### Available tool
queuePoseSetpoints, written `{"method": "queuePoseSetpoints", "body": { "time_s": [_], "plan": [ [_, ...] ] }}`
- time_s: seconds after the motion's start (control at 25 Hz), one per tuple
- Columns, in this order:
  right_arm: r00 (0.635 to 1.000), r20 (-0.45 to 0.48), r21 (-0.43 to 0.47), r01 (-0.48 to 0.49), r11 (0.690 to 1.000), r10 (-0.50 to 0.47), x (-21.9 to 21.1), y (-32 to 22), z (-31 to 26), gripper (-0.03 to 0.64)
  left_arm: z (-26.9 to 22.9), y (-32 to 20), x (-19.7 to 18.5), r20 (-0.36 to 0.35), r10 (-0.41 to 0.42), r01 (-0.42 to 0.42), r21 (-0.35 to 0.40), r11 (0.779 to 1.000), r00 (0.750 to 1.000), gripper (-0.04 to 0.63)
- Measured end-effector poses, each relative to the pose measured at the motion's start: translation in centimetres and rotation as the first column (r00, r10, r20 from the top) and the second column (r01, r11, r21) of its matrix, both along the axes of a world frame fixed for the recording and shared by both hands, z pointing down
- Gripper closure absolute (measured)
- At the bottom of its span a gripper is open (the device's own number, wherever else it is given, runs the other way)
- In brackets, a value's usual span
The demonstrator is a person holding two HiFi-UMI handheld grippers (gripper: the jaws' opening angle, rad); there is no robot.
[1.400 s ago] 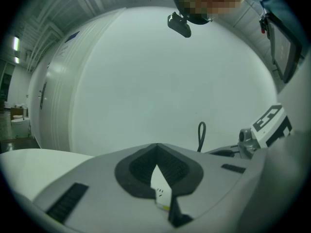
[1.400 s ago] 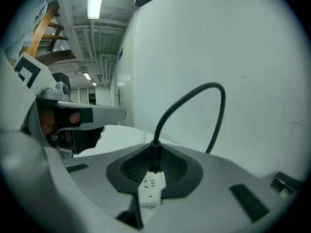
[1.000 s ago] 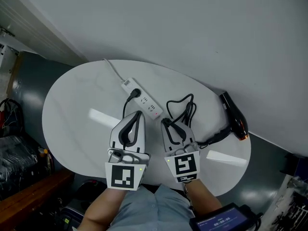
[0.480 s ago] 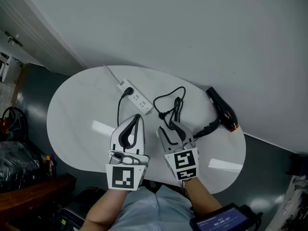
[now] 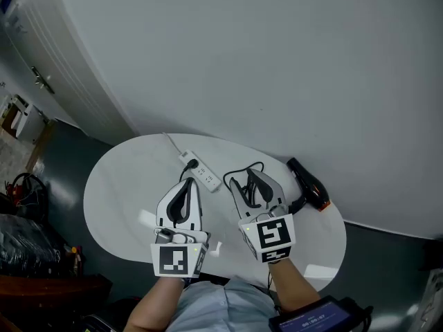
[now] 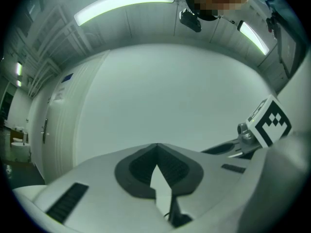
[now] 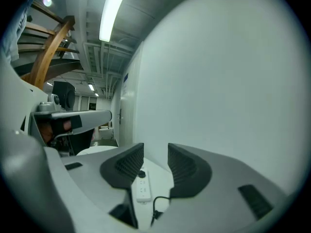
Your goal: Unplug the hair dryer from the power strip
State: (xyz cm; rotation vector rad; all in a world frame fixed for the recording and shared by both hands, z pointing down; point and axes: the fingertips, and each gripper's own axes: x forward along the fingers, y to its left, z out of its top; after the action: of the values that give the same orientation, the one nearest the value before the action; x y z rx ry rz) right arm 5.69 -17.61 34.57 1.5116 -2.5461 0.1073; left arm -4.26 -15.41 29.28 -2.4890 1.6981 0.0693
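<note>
plug-out check: right jaws wide and empty, left jaws closed

right gripper (image 5: 246, 182): jaws stand well apart, nothing between the pads. through the gap, lower down, the white power strip (image 5: 201, 171) lies lengthwise on the white table (image 5: 118, 185), just ahead of the tips. a loose end of the black cord (image 5: 243, 167) lies on the table under the jaws, just beside the strip's near end and not in a socket.

hair dryer (image 5: 306, 185): on the table to the right of the right gripper, near it, not touched.

a black plug (image 5: 192, 163) sits in the strip's far socket; cannot tell whose cord it carries.

left gripper (image 5: 189, 184): tips meet, nothing seen pinched between them. the strip lies just ahead of its tips, slightly right.

both grippers sit side by side, pointing at the wall (image 5: 277, 61).
</note>
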Motion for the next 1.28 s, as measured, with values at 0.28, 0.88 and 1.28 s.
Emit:
{"method": "queuePoseSetpoints", "body": {
  "time_s": [0.28,0.88,1.28],
  "plan": [
    [1.000,0.025,0.120,-0.005,0.993,0.002,-1.1,-1.2,-3.9,0.581,-2.7,-1.5,-0.5,-0.076,-0.013,0.016,0.027,1.000,0.997,0.597],
    [0.999,0.026,0.154,-0.029,0.988,0.025,-1.9,-1.7,-4.4,0.617,-2.3,-3.3,-1.1,-0.059,0.003,-0.003,0.013,1.000,0.998,0.597],
    [0.999,0.027,0.201,-0.029,0.979,0.024,-1.8,-2.3,-4.9,0.617,-1.9,-4.0,-0.8,-0.032,0.015,-0.015,0.018,1.000,0.999,0.597]
  ]
}}
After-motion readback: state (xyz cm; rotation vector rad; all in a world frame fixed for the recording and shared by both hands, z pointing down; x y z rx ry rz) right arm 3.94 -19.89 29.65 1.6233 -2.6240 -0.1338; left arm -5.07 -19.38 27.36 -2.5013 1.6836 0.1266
